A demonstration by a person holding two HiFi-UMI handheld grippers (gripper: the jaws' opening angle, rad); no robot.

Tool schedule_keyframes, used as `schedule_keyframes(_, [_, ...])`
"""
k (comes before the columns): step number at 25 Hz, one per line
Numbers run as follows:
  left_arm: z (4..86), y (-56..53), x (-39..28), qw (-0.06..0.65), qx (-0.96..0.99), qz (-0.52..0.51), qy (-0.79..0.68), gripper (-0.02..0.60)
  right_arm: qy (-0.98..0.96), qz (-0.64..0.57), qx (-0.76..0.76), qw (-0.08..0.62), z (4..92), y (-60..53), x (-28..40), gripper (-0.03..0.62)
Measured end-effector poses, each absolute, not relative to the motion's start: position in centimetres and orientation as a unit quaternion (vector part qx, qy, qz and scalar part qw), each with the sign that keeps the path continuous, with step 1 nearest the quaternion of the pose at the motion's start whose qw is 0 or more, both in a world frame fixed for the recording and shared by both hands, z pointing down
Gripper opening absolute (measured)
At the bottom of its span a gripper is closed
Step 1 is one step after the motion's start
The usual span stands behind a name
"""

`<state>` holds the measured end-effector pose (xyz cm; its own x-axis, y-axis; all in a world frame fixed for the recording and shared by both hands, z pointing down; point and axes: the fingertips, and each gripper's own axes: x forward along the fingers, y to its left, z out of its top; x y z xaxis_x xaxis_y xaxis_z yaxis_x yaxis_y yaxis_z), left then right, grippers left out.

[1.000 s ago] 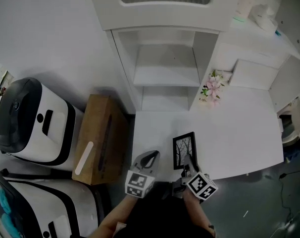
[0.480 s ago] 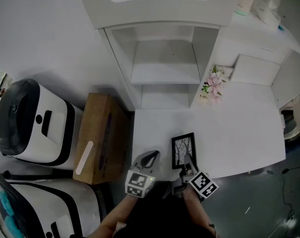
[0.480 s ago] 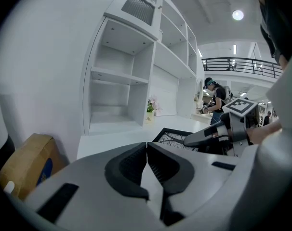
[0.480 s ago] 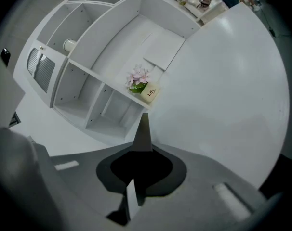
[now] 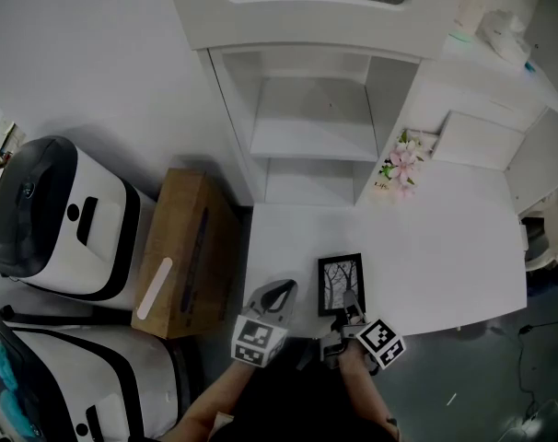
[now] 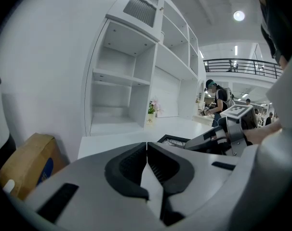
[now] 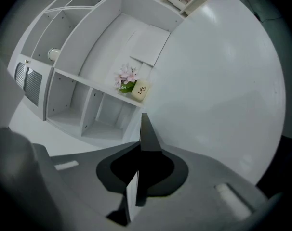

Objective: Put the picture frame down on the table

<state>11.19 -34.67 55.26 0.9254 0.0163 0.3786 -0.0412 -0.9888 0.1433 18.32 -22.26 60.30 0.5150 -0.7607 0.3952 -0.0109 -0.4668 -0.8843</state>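
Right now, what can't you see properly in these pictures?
Black rectangular picture frame: head view looks down from above, so whether it touches the white table is unclear.
Its front: right gripper view shows the frame only edge-on.
Lower white-and-black machine: cut off by head view's bottom-left corner.
Distant people: too small in left gripper view.

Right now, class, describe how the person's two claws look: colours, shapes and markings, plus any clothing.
The left claw and right claw are grey plastic, with curved jaws lined by dark ribbed pads. The left cube and right cube mounted on them are white with black square markers. The person wears dark clothing.
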Motion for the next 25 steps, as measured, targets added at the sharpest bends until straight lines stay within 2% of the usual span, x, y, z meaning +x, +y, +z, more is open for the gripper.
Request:
schedule_keyframes(19, [55.2,-34.3,11.2,0.072,0.979,0.192,-0.001,0.015,0.234,-0.459,-0.732,0.446,61.8,-22.1,17.8,0.052])
schedule_keyframes(23, [55.3,-34.2,11.1,0.074,0.979,0.191,0.0,0.015,0.234,-0.466,-0.73,0.441,62.0,-22.1,17.5,0.083])
schedule_keyframes(25, [55.3,-34.2,11.1,0.075,0.979,0.191,0.001,0.015,0.238,-0.472,-0.727,0.439,62.1,-22.3,17.4,0.152])
